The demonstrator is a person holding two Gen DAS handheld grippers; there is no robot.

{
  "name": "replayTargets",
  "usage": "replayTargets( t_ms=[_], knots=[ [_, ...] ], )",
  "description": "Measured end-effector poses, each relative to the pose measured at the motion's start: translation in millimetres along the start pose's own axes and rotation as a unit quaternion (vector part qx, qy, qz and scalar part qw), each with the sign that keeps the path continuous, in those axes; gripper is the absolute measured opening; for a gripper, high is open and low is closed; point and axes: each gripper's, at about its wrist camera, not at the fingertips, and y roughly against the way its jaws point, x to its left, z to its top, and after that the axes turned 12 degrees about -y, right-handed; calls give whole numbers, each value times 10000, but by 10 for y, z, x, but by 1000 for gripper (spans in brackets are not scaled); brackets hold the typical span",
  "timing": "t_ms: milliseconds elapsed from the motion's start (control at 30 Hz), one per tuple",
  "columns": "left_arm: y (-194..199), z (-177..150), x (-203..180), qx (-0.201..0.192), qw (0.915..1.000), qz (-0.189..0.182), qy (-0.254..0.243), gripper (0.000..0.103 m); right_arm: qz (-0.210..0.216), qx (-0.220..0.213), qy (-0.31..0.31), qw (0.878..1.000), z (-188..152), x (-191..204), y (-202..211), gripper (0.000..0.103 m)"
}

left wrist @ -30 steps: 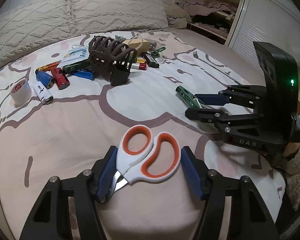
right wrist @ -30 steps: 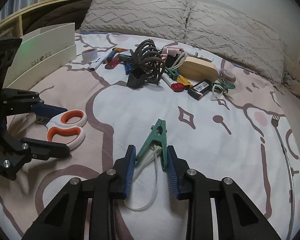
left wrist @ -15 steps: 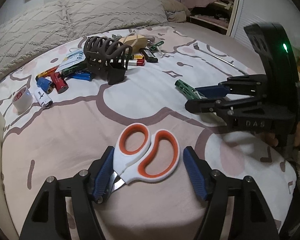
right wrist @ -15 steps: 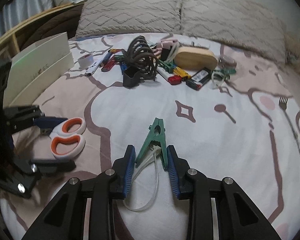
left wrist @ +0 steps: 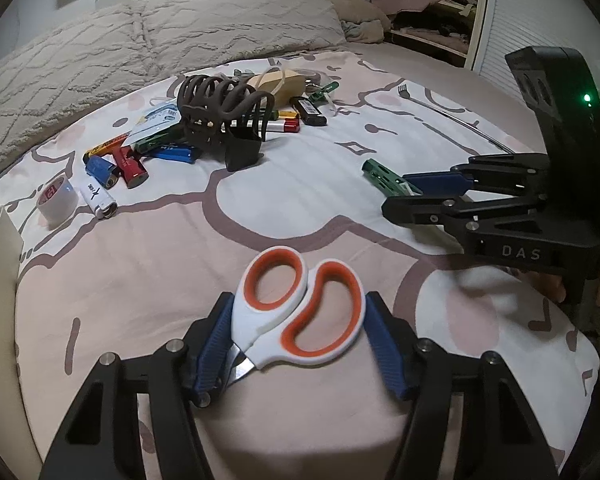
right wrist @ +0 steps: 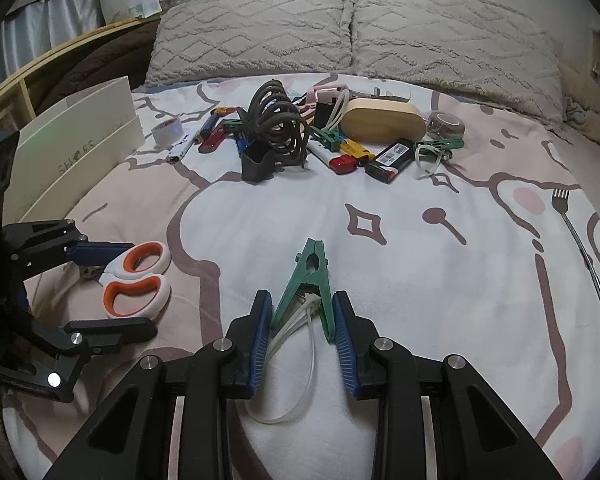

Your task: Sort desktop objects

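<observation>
Left gripper (left wrist: 300,344): the scissors (left wrist: 300,312) lie between its blue pads, handles forward, blades back toward the hinge. Both pads touch the white handle sides; the claw is pinching the scissors, which rest on the bedspread (left wrist: 140,272).

Right gripper (right wrist: 300,336): the green clip (right wrist: 309,280) sits between its pads, tip pointing away, with a white cord loop (right wrist: 300,384) trailing back from it. The pads press the clip's two legs; claw pinched on the clip. The clip lies on the bedspread, well apart from the pile.

Versus 1.0 s ago: the left pads then stood off from the scissor handles with a gap on the right side; that gap is closed. The right gripper's hold on the clip looks unchanged. The scissors and clip keep their places on the bedspread.

Counts, right wrist view:
- scissors: 1
- green clip in claw: 1; further green clips in the pile, exact number unclear
- dark hair claw (right wrist: 278,120): 1
- wooden oval case (right wrist: 382,126): 1
- tape roll (right wrist: 166,130): 1 at left
- black lighter (right wrist: 390,158): 1
- long fork (right wrist: 580,240): 1, at right
- pillows (right wrist: 256,32): 2
- white box (right wrist: 72,152): 1, left edge
</observation>
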Motion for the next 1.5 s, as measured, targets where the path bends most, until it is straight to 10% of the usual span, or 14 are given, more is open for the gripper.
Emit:
replayTargets(
  t_ms=[733, 1500],
  knots=[
    [105, 19, 125, 146, 9969, 560, 531, 64, -35, -490, 58, 9988, 27, 37, 221, 31],
    [690, 206, 11, -658, 9920, 703, 811, 64, -171, -939, 72, 9954, 22, 240, 652, 31]
  ],
)
